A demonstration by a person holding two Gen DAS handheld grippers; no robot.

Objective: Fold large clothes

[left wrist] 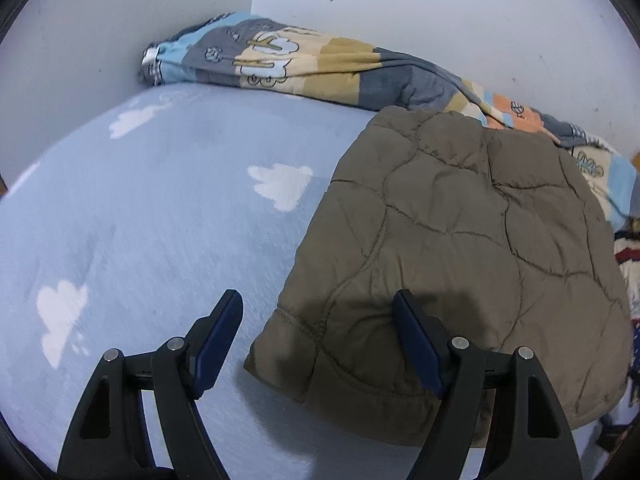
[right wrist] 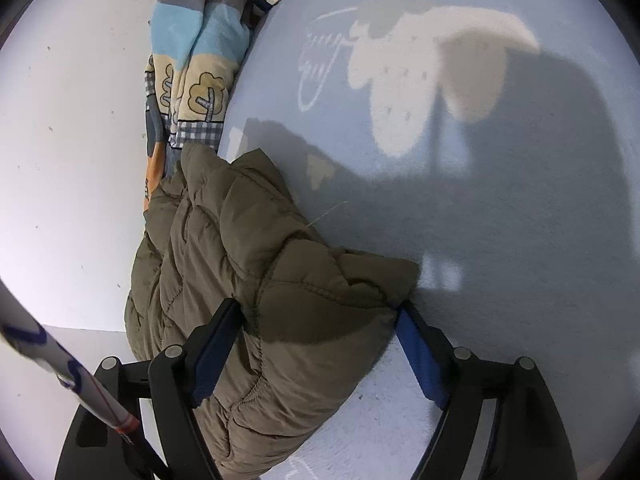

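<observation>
An olive-brown quilted jacket [left wrist: 460,248] lies folded into a compact rectangle on a light blue bed sheet [left wrist: 160,220] with white cloud prints. My left gripper [left wrist: 318,304] is open just above the jacket's near left corner, its right finger over the fabric. In the right wrist view the jacket [right wrist: 248,264] lies between the fingers of my right gripper [right wrist: 320,312], which is open around its corner and grips nothing.
A rolled patchwork blanket [left wrist: 304,64] lies along the white wall [left wrist: 440,12] behind the jacket; it also shows in the right wrist view [right wrist: 192,60]. Another patterned cloth [left wrist: 630,288] sits at the right edge. A white strap [right wrist: 60,376] crosses the lower left.
</observation>
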